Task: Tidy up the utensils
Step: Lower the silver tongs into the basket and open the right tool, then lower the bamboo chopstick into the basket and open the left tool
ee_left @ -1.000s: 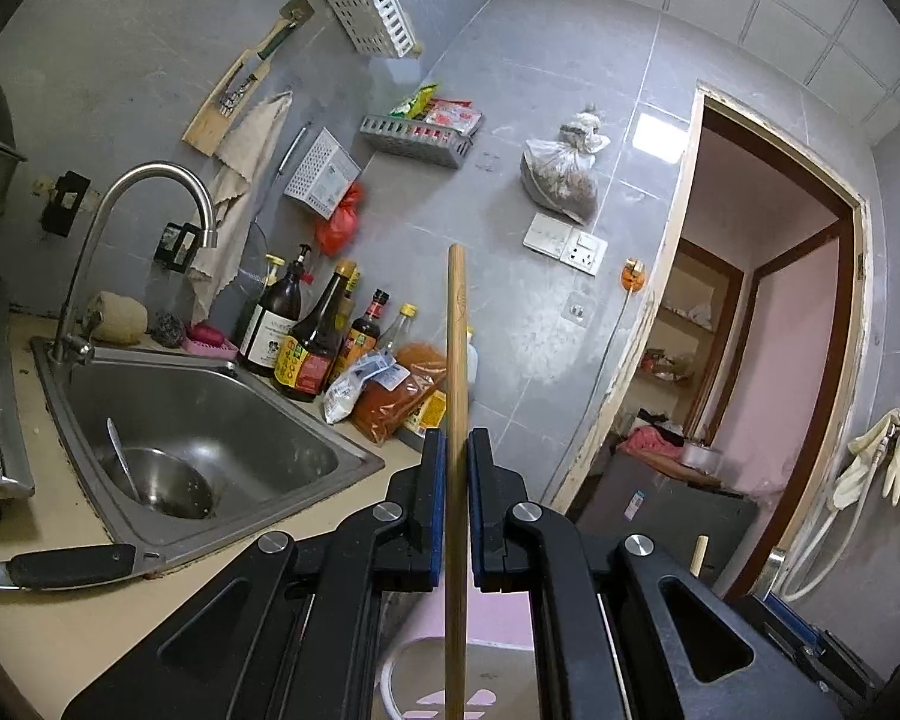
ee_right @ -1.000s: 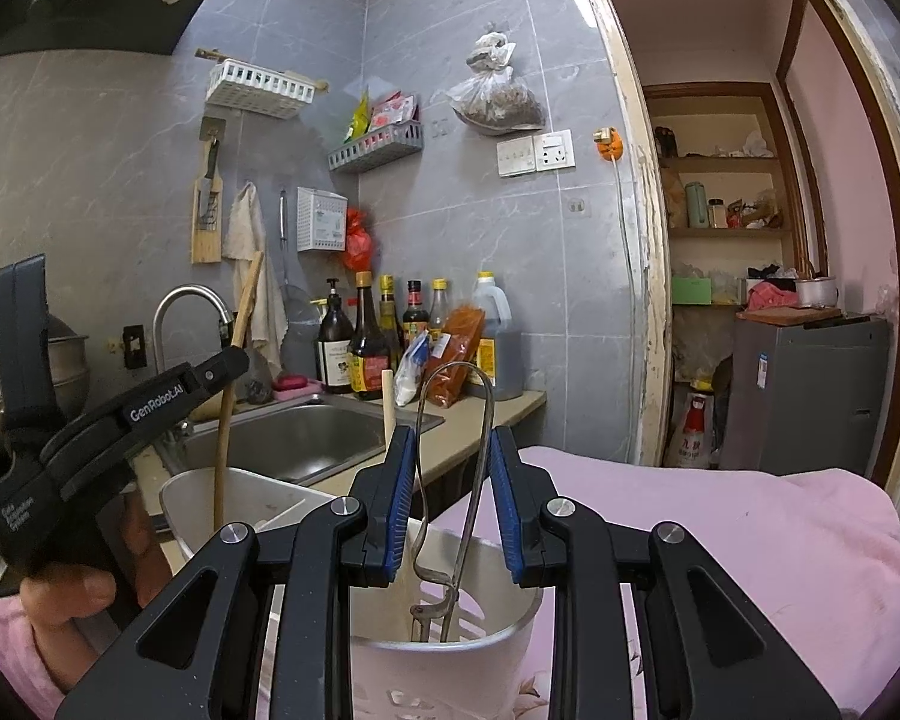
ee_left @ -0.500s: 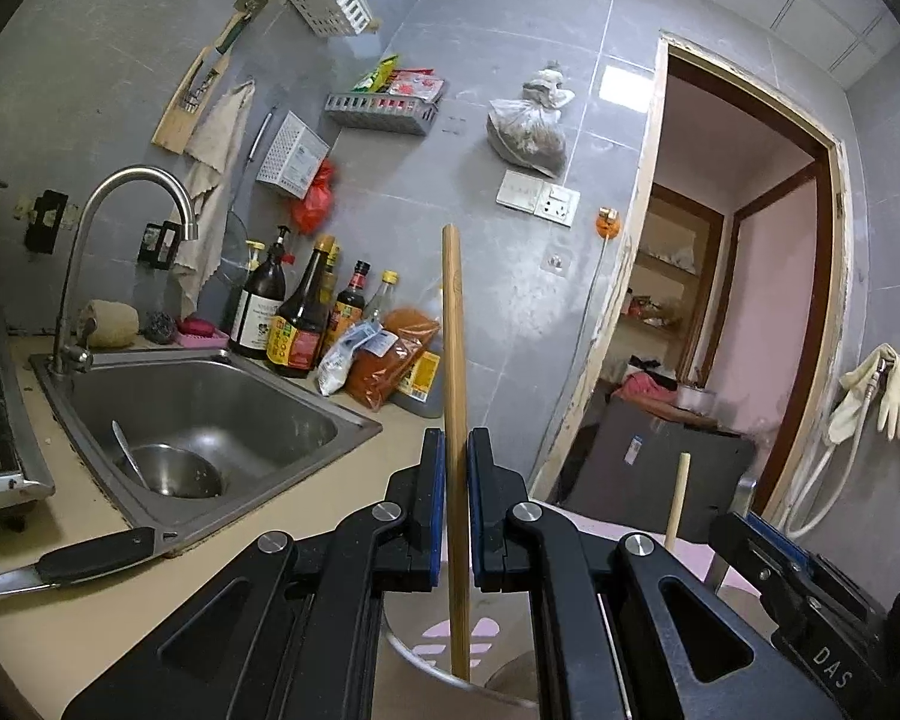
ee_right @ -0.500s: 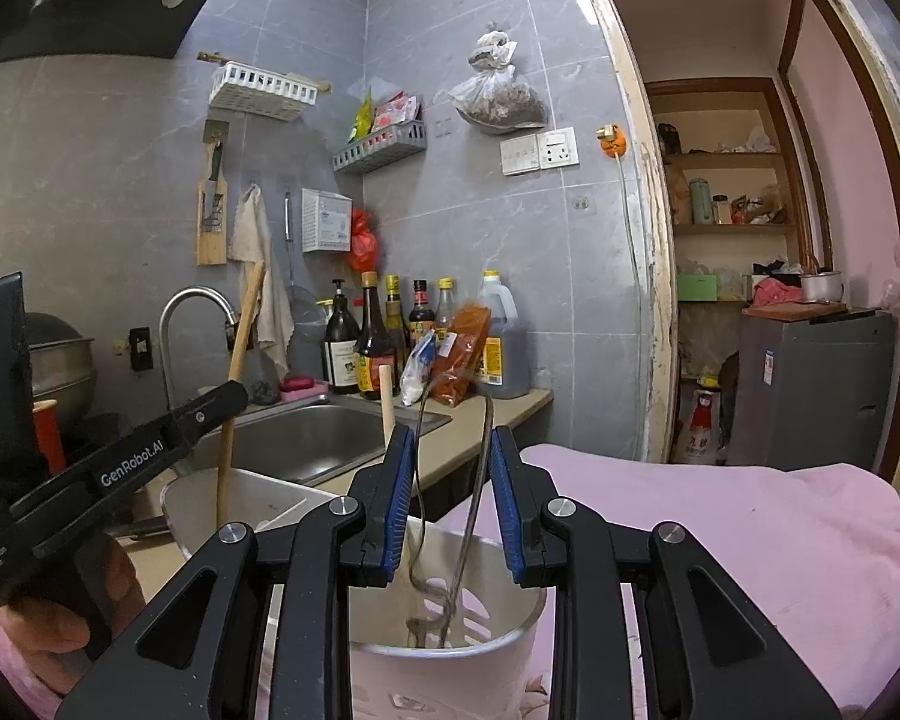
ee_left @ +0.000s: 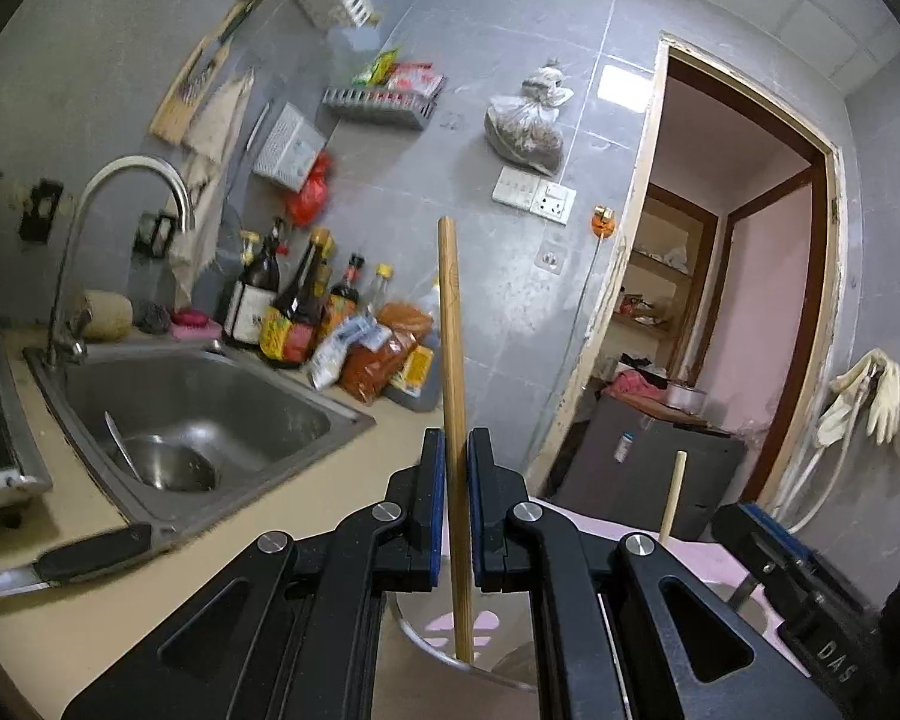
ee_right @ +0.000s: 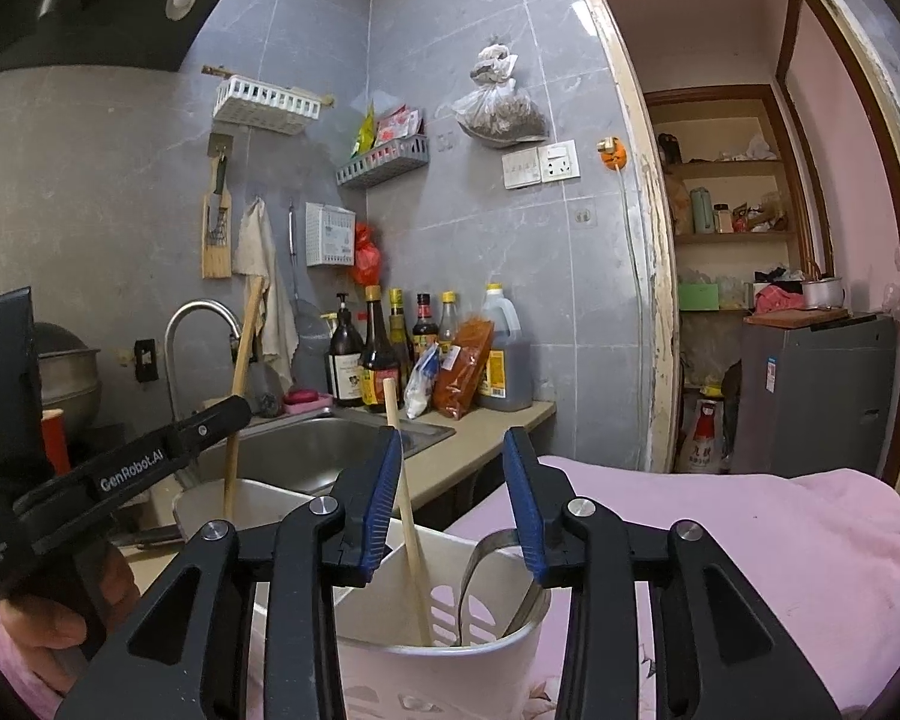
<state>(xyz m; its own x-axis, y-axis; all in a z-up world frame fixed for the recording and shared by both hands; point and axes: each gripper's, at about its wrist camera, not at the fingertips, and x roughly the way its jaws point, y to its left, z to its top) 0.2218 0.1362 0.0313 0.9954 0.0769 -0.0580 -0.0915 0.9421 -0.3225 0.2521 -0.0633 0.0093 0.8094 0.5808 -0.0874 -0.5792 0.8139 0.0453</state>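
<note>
My left gripper [ee_left: 456, 510] is shut on a long wooden stick [ee_left: 453, 396], held upright with its lower end inside a white perforated utensil holder [ee_left: 450, 630]. It also shows in the right wrist view [ee_right: 237, 396], where the left gripper [ee_right: 168, 444] is at the left. My right gripper [ee_right: 453, 504] is open above a white holder [ee_right: 444, 666] that has a wooden-handled utensil [ee_right: 405, 510] and a bent metal utensil [ee_right: 480, 564] in it. The right gripper's body shows at the lower right of the left wrist view [ee_left: 798, 600].
A steel sink [ee_left: 210, 414] with a bowl [ee_left: 162, 462] and a tap [ee_left: 120, 222] lies left. Sauce bottles [ee_left: 294, 312] and packets stand behind it. A black-handled knife [ee_left: 78, 552] lies on the counter edge. A pink cloth [ee_right: 720, 540] is to the right, a doorway [ee_right: 750, 240] beyond.
My right gripper has opened and let go of the metal utensil, which dropped lower in the holder. The left gripper has lowered the stick a little further into its holder.
</note>
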